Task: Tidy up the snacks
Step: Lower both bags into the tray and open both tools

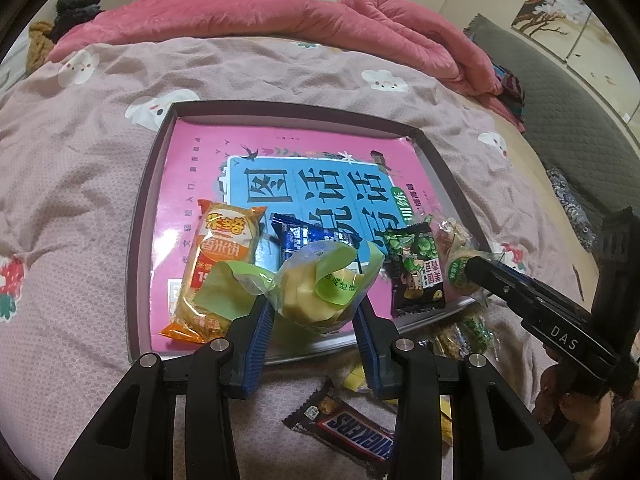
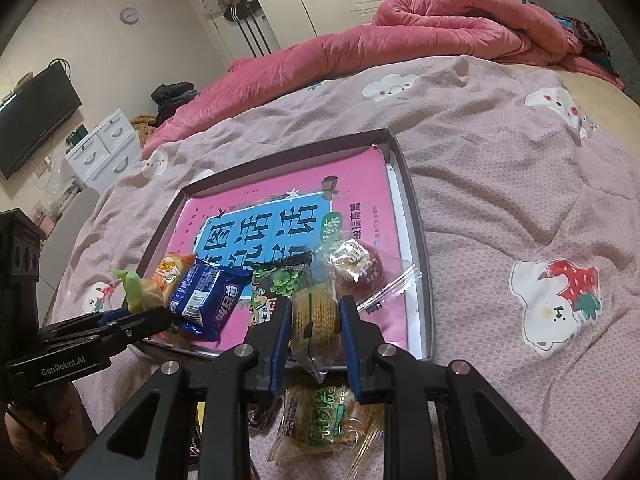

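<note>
Left wrist view shows the left claw (image 1: 314,316) clamped on a green-and-clear wrapped yellow snack (image 1: 316,286) over the near edge of the shallow grey tray (image 1: 160,152), seemingly to continue the row, while the right claw (image 2: 314,322) grips a clear-wrapped round biscuit stack (image 2: 314,314).

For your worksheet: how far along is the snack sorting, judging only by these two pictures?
Done: several snacks lie in the tray. In hand: left gripper holds a green-wrapped snack; right gripper holds a biscuit pack. Left: a Snickers bar and a green-label pack on the bedspread.
</note>
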A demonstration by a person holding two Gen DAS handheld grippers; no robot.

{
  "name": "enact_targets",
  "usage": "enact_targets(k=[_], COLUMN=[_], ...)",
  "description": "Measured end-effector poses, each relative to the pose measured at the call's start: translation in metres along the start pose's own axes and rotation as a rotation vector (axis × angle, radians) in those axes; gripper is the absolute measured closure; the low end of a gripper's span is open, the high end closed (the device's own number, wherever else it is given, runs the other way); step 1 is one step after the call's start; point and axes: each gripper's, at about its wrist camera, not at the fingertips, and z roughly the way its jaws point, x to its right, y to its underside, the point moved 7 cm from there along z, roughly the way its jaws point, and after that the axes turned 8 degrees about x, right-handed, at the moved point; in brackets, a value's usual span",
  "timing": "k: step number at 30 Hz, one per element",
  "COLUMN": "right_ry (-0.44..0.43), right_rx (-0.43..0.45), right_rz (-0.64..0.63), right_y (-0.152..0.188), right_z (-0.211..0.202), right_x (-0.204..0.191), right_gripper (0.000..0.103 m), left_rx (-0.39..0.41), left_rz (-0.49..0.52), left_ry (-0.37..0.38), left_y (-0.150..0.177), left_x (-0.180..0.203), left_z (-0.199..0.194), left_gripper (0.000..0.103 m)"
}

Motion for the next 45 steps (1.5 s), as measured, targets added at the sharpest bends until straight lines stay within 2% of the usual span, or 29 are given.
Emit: enact_targets(k=[4, 14, 26, 45], right_ry=[0.002, -0.004, -0.011, 0.011], right_rx=[0.008, 0.009, 0.020, 0.071], right_rz=[0.010, 0.009, 0.011, 0.012], right_y=[-0.002, -0.002, -0.004, -0.014], right_z=[-0.002, -0.002, -0.003, -0.012], right_x=[0.002, 0.002, 0.000, 0.003], right_gripper=[0.078, 0.078, 0.078, 0.065], left_rx=[-0.001, 0.013, 0.023, 0.032], left_rz=[0.005, -0.014, -0.027, -0.012], left_ry=[-0.003, -0.030, -0.051, -0.031], left_y=[0.000, -0.003, -0.007, -0.009], left_x=[0.001, -0.008, -0.017, -0.008], left_z=[0.001, 0.000, -0.003, -0.012], left_gripper=[0.061, 0.046, 0.042, 0.031])
